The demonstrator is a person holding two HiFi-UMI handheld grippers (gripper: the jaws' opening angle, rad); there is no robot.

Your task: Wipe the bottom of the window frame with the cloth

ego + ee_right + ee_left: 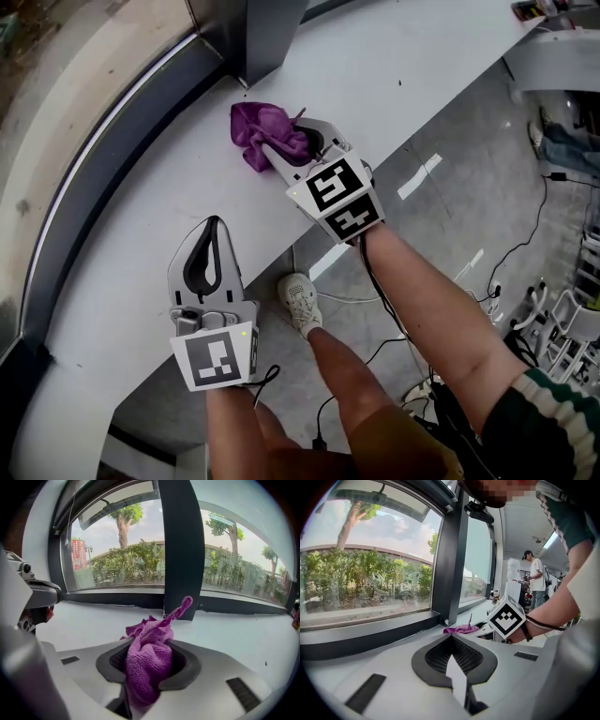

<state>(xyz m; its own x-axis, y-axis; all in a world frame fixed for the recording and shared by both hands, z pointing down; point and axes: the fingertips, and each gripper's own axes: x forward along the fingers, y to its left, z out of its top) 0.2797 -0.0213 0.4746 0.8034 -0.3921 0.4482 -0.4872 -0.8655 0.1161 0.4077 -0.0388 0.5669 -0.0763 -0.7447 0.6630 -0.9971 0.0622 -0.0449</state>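
While the wide white window ledge (141, 244) fills most of the head view, the dark metal bottom rail of the window frame (98, 173) runs along its far edge, meeting a dark upright post (272, 33) at the ledge's far right end. The left gripper (213, 228) rests on the ledge near its near edge, jaws pressed together with nothing between them. The right gripper (292, 150) lies further right, pointing toward the foot of the post, and pinches a crumpled purple microfibre cloth (264, 131) that bulges out ahead of its jaws and sits on the ledge, near the rail but apparently not touching it. The grasp looks done; the wiping itself seems barely begun, if at all, and the whole length of rail toward the left appears left to cover.
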